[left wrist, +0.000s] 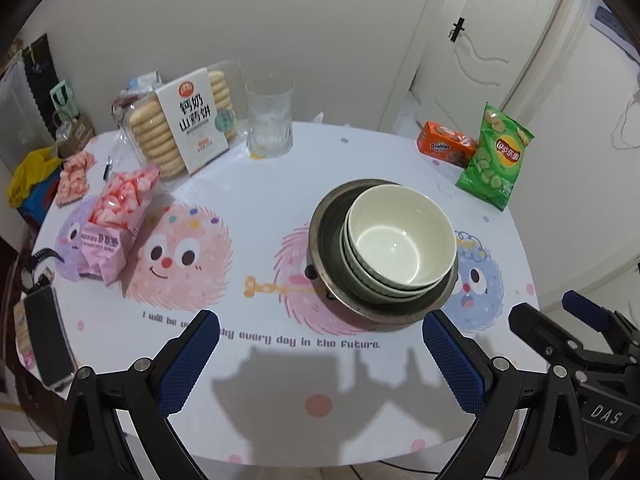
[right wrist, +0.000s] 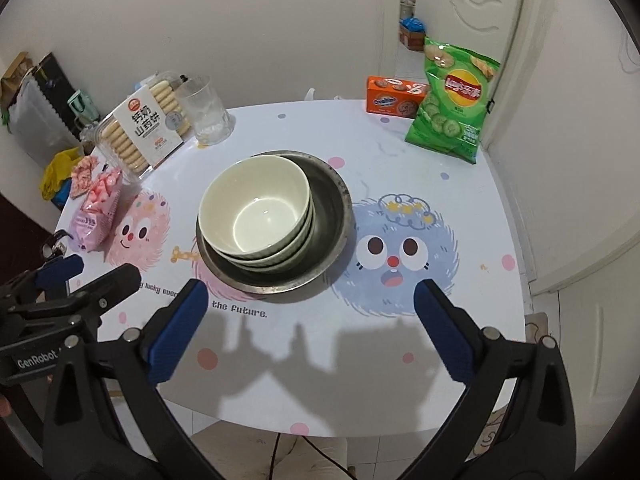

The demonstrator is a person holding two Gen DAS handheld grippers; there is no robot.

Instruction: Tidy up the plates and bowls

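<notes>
On the cartoon-printed round table (right wrist: 460,184) by a white door (right wrist: 480,8), both hand-held grippers (left wrist: 320,354) (right wrist: 310,320) gape wide, empty

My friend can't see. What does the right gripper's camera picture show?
White bowls sit stacked inside a metal basin on a round cartoon table. The open right gripper holds nothing. Snack packs and a glass line the far edge.
</notes>
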